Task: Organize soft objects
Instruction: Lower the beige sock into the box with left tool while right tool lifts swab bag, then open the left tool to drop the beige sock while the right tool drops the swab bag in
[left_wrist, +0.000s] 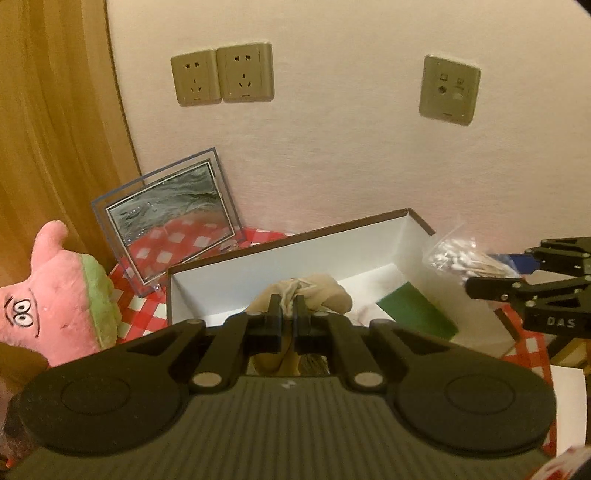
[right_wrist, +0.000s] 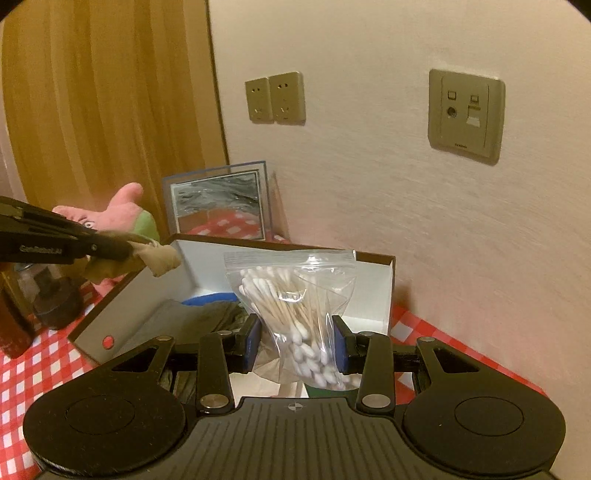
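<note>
Hiding box (left_wrist: 295, 254) contents: left tongs (left_wrist: 289, 306) pinch cloth (left_wrist: 317, 291), right tongs (right_wrist: 297, 339) clamp swab bag (right_wrist: 295, 295).

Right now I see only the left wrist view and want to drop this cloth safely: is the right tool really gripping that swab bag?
Observer: Yes. The right tool has its blue pads pressed on both sides of the bag.
Operator: Anything already inside, below my view?
Observer: A grey cloth lies in the box, with a blue thing behind it.
Operator: Where does my load hang?
Observer: The beige cloth in the left tool hangs by the box's left rim.
</note>
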